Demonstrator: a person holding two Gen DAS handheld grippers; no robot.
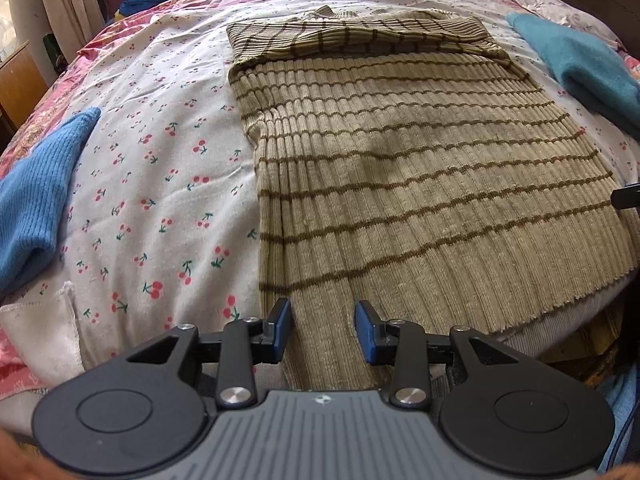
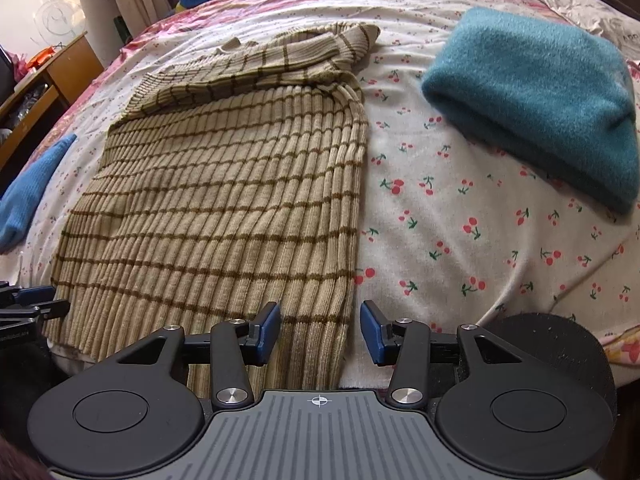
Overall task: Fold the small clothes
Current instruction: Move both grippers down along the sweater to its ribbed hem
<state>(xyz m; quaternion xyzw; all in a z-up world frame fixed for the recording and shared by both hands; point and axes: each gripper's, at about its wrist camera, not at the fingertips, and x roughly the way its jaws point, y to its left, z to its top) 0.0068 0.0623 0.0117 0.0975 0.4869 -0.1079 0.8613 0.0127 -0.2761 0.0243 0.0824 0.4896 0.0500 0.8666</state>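
Nearest the lens in the left wrist view, the left hand-held gripper [image 1: 323, 330] hangs over the near hem of a beige ribbed sweater [image 1: 400, 168] with thin brown stripes. Its blue pads stand apart with the knit passing beneath the gap, and nothing is pinched between them. The right hand-held gripper [image 2: 320, 332] sits the same way at the sweater's other near corner, straddling the garment's right edge, one pad over the knit and one over the bed sheet [image 2: 460, 240]; its jaws are parted too and grip nothing.

The sweater lies flat and lengthwise on the cherry-print sheet, hem toward the person, collar at the far end. Both sleeves [image 1: 360, 36] are already turned in across the chest, which narrows the garment into a neat rectangle. That layout suggests the width folds are done and the remaining step is a lengthwise fold, hem carried up toward the collar. The two grippers being spread to the two hem corners fits that: lifting both corners together would keep the edge straight.

A folded teal sweater [image 2: 536, 100] rests well apart on the right, likely a finished piece set aside. A blue knit item [image 1: 36, 196] lies at the left, apart from the beige one, perhaps waiting its turn.
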